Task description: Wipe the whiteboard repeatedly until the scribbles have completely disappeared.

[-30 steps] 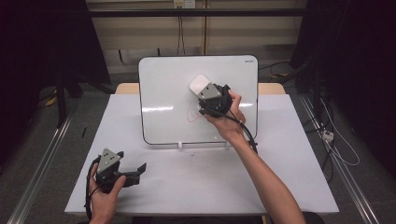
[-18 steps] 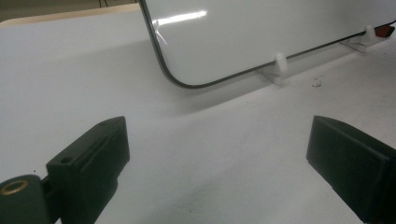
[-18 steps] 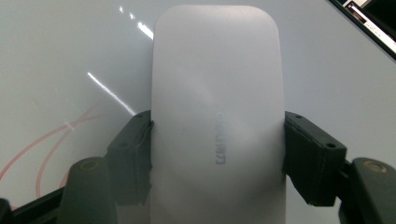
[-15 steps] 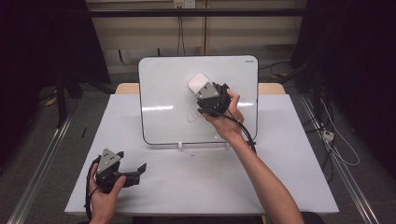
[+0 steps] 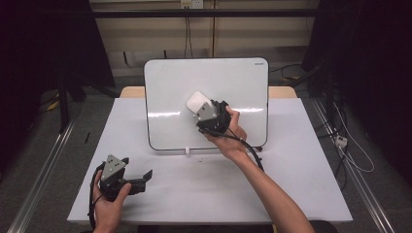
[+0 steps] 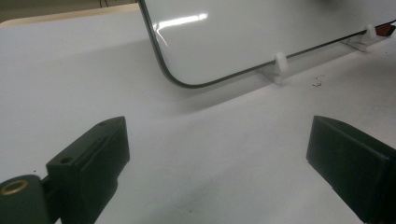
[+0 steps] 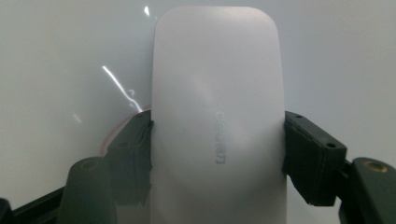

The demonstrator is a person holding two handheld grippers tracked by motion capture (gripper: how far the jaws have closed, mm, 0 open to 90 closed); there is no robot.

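Note:
A white whiteboard (image 5: 170,92) stands tilted on the white table (image 5: 301,160). My right gripper (image 5: 203,110) is shut on a white eraser (image 5: 197,102) and holds it flat against the middle of the board. In the right gripper view the eraser (image 7: 217,93) sits between both black pads (image 7: 135,154), with a faint curved mark on the board by the left pad. My left gripper (image 5: 145,176) rests in a hand near the table's front left corner. Its jaws stand wide apart with nothing between them, and the left gripper (image 6: 217,154) faces the board's lower corner (image 6: 177,81).
Small white feet (image 6: 279,63) hold the board's lower edge on the table. A black cable (image 5: 252,153) trails from the right gripper along the forearm. Dark curtains and metal rails flank the table.
The right gripper has slid the eraser down and a little to the left on the board. The left gripper has stayed put.

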